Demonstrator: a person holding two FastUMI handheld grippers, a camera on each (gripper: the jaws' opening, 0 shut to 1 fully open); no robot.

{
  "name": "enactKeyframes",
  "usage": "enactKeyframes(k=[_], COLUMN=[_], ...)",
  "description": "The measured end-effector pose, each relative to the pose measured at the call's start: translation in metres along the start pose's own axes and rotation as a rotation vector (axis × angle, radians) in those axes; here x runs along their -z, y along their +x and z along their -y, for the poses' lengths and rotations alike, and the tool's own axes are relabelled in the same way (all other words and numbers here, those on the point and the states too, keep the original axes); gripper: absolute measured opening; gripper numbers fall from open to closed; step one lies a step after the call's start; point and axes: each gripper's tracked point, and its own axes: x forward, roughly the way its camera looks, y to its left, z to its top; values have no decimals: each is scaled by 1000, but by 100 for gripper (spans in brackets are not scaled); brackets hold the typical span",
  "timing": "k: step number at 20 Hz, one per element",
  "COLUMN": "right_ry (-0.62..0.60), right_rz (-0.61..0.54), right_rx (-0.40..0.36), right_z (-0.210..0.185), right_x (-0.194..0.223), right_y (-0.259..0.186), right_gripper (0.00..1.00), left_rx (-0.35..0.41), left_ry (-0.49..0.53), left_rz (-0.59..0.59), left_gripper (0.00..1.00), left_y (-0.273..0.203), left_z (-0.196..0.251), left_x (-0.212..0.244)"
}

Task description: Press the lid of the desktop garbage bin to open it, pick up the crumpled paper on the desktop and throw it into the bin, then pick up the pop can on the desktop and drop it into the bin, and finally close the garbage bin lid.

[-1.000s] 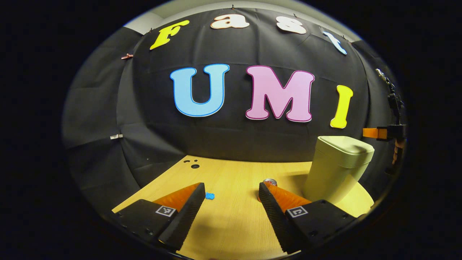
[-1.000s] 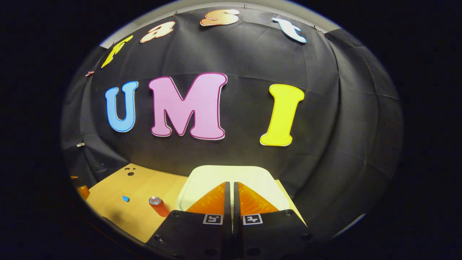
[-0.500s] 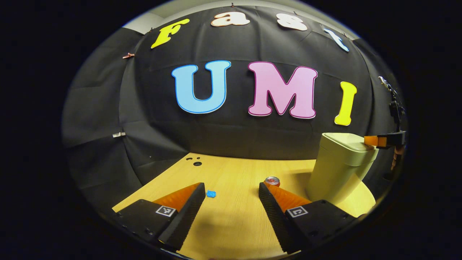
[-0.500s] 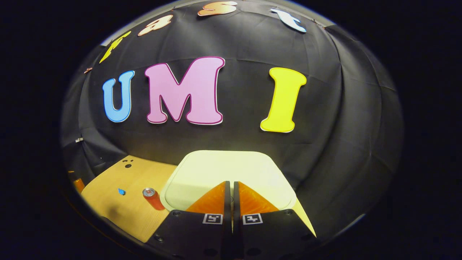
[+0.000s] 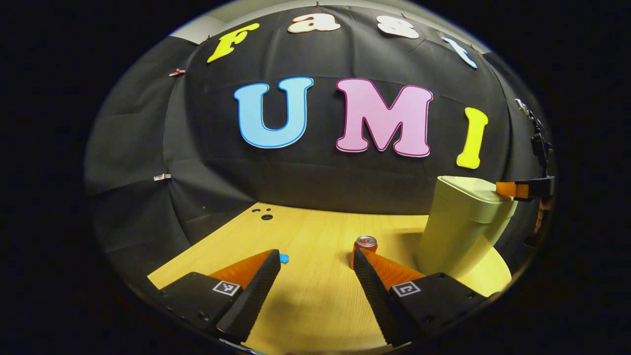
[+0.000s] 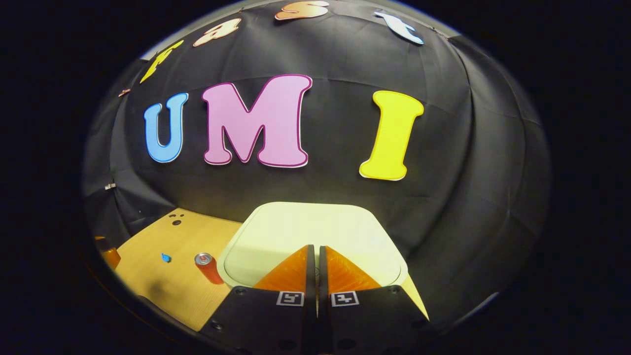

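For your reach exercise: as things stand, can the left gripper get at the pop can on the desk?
Probably yes. The left gripper is open, and the pop can stands upright just beyond its right finger, apart from the garbage bin, with bare desk between.

Bare desktop point(image 5: 315, 296) between spread left fingers, pop can point(image 5: 364, 245) ahead, garbage bin point(image 5: 458, 231) blocking right

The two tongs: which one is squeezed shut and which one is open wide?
The right tongs are shut, with their fingers together over the bin lid. The left tongs are open wide above the table.
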Motion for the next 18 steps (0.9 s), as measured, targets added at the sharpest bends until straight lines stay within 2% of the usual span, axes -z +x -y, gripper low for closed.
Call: enactKeyframes(k=[6, 11, 12, 13, 18], right_ry=[15, -13, -13, -10, -19], right_rz=[49, 171, 186, 195, 220], right_rx=[-27, -21, -22, -24, -37], right_z=[-11, -22, -24, -27, -42], right_x=[-17, -61, -67, -71, -76], right_y=[-12, -38, -43, -48, -72], right_gripper=[5, 5, 8, 5, 5], left_rx=[-10, -16, -15, -14, -15], left_ry=[-2, -1, -3, -1, 7], left_rz=[32, 35, 32, 32, 49], left_gripper=[96, 96, 96, 96, 96], left_y=[-5, -10, -12, -14, -25], left_z=[-3, -17, -19, -22, -35], left_x=[-10, -8, -8, -7, -6])
